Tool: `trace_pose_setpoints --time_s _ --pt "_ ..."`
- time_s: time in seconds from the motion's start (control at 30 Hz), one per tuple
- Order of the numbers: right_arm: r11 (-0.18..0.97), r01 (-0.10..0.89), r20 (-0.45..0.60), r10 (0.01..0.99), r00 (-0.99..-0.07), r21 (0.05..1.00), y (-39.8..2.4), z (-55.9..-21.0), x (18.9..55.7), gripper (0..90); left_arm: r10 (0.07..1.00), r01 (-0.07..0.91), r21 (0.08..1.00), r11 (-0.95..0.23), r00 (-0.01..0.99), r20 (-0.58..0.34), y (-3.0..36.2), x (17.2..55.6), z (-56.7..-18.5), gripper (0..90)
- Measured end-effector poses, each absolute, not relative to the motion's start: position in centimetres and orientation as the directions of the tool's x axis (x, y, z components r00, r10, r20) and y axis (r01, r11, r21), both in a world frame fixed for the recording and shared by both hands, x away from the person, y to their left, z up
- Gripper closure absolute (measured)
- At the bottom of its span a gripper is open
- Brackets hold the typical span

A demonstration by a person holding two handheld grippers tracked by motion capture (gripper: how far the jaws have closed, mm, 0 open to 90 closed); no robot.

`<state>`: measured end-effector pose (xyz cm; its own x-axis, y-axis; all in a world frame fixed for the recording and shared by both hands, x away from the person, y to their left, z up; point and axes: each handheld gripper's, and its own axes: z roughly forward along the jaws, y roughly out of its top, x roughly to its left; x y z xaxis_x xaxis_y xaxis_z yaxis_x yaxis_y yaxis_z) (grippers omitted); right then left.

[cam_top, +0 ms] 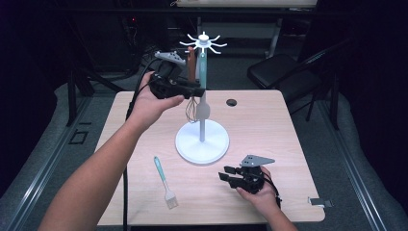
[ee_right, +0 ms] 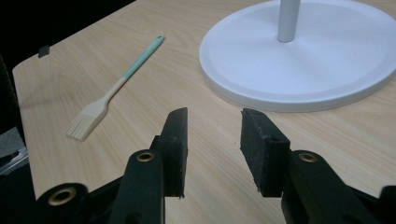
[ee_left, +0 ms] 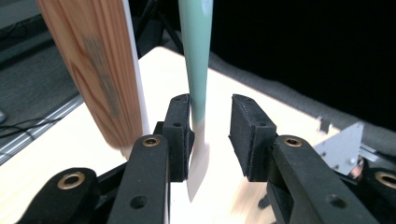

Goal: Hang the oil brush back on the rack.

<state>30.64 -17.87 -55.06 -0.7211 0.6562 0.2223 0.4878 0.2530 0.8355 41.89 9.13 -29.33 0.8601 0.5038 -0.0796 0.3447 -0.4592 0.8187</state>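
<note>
Left gripper [ee_left: 211, 135] released around hanging teal-handled spatula [ee_left: 196, 93], right gripper [ee_right: 214, 149] released, empty, no readable writing

No text, label, brand, number or sign can be read anywhere. The utensils, the stand and the table are unmarked.

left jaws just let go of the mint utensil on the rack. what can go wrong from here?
1. The mint-handled utensil hangs between the left gripper's open jaws, close against one pad; pulling back sideways could drag it off its hook.
2. The wooden handle hangs right beside it; a swing could knock them together.
3. The rack is tall on a slim pole; a snag might tip it.
</note>
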Motion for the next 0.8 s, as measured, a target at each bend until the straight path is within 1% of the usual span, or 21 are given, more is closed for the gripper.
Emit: trace_pose_setpoints --time_s 0.17,0.27,0.43,0.57,0.67,0.73,0.8 --pt "0.263 0.475 0.201 0.663 -0.722 0.840 -18.0 -55.1 30.7 59.5 0.516 0.355 0.804 -0.476 0.854 -0.072 9.7 41.3 -31.1 66.5" --pt "0.268 0.472 0.188 0.671 -0.717 0.840 -18.1 -55.1 30.8 58.6 0.537 0.354 0.807 -0.472 0.842 -0.056 10.2 41.0 -32.3 65.7" --pt "0.279 0.467 0.169 0.682 -0.711 0.839 -18.1 -55.3 30.9 57.2 0.561 0.372 0.805 -0.462 0.826 -0.060 11.3 40.6 -34.2 65.7" --pt "0.280 0.459 0.154 0.692 -0.705 0.843 -18.2 -55.1 30.9 55.4 0.573 0.381 0.804 -0.456 0.817 -0.062 12.1 40.2 -35.6 65.6" --pt "0.260 0.462 0.159 0.706 -0.690 0.848 -18.2 -55.1 30.9 54.5 0.585 0.382 0.803 -0.456 0.809 -0.053 12.7 39.7 -36.7 63.4" --pt "0.279 0.454 0.137 0.709 -0.692 0.846 -18.3 -55.0 30.9 52.8 0.589 0.390 0.801 -0.454 0.806 -0.058 13.0 39.4 -37.3 63.2" --pt "0.261 0.451 0.143 0.716 -0.684 0.853 -18.3 -55.0 30.9 51.3 0.593 0.384 0.803 -0.456 0.804 -0.048 13.3 39.2 -38.0 63.2"
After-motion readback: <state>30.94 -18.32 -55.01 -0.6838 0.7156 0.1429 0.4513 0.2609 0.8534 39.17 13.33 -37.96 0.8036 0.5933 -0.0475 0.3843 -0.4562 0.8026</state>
